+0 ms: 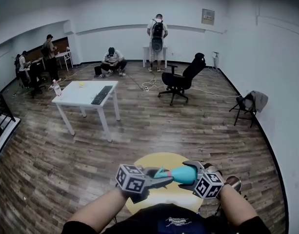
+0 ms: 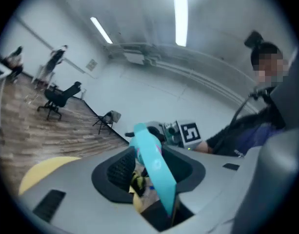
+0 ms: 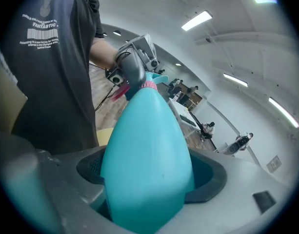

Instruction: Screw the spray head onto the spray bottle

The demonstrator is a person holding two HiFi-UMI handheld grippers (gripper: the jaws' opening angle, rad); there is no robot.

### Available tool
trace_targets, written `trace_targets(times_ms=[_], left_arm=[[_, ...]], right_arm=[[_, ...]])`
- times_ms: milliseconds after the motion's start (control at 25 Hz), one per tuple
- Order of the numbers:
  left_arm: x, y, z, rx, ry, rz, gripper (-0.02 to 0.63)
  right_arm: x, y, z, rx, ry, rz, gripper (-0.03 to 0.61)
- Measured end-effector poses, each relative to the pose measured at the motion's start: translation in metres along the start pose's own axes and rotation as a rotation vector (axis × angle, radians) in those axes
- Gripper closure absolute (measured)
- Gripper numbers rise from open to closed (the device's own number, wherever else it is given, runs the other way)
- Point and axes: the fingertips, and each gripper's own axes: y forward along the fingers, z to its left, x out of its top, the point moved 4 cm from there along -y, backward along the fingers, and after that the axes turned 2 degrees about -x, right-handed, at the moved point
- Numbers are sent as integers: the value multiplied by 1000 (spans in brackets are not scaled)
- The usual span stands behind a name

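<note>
Currently I have both grippers held low and close to the person's body, meeting over a round yellow table (image 1: 148, 161) on the wooden floor (image 1: 198, 126). My right gripper (image 1: 189, 171) is clamped on the teal spray bottle (image 1: 181, 175); in the right gripper view the bottle's wide body (image 3: 147, 165) fills the space between the two jaws and its narrow end points away toward the left gripper (image 3: 134, 71). A pink ring (image 3: 149, 86) sits at the bottle's neck, just where the spray head (image 3: 158, 77) meets it. My left gripper (image 1: 156, 173) has the spray head (image 1: 162, 173) between its jaws, which stand fairly wide: in the left gripper view the teal trigger (image 2: 154, 165) leans toward one side and a gap shows between it and the ribbed pad (image 2: 121, 168) on the other, so the pads are not pinching it. Beyond the trigger in that view I can see the right gripper's marker cube (image 2: 189, 133). Bottle and head lie roughly level, in one line between the two grippers. Farther back stand a white table (image 1: 81, 92) with a keyboard (image 1: 101, 95) and a black office chair (image 1: 181, 79).
</note>
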Motion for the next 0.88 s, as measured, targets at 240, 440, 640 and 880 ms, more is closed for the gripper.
trace_targets(times_ms=[240, 440, 640, 880], left_arm=[[-17, 21, -16, 122, 489, 293, 422], [-11, 12, -6, 141, 366, 183, 411], [20, -45, 25, 133, -26, -219, 338], [11, -45, 34, 76, -128, -150, 325]], right_arm=[[-6, 4, 10, 56, -42, 27, 138], [-1, 11, 1, 53, -18, 4, 138], [-29, 8, -9, 7, 159, -26, 136], [-21, 8, -4, -1, 70, 17, 135]])
